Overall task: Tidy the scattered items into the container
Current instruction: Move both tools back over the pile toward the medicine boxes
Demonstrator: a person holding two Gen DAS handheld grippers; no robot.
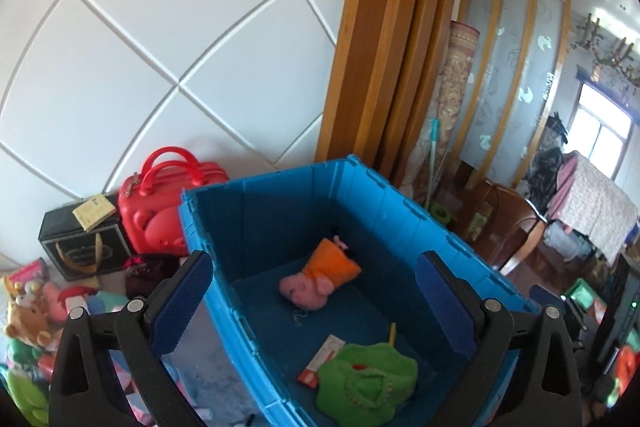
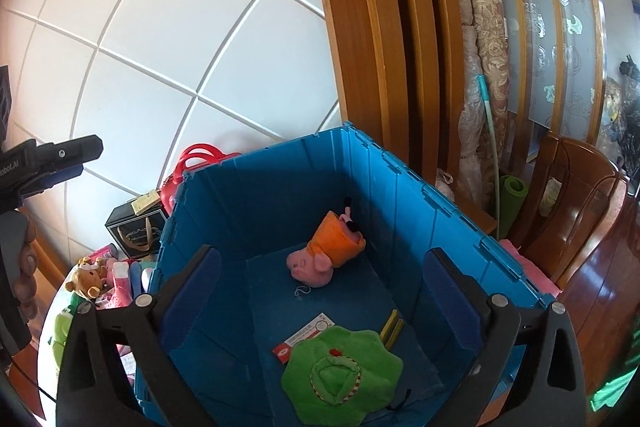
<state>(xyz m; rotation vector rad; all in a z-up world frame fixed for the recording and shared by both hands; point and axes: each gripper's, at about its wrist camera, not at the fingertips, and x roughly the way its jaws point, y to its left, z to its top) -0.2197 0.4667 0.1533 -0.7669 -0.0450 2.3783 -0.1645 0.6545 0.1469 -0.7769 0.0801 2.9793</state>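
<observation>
A blue plastic crate (image 1: 260, 211) (image 2: 260, 195) stands open below both grippers. On its floor lie a pink pig plush in an orange dress (image 1: 316, 279) (image 2: 324, 255), a green plush (image 1: 368, 379) (image 2: 340, 371) and a red-and-white card (image 2: 308, 337). My left gripper (image 1: 318, 303) is open with nothing between its fingers, and it straddles the crate's left wall. My right gripper (image 2: 324, 291) is open and empty above the crate's inside. The left gripper (image 2: 76, 159), held by a hand, also shows at the right wrist view's left edge. Scattered toys, among them a teddy bear (image 1: 28, 323) (image 2: 86, 281), lie left of the crate.
A red suitcase (image 1: 160, 203) and a black box (image 1: 84, 247) (image 2: 136, 231) stand against the white panelled wall behind the toys. A wooden door frame (image 2: 360, 27), rolled mats (image 2: 488, 47) and a wooden chair (image 2: 576, 211) crowd the right side.
</observation>
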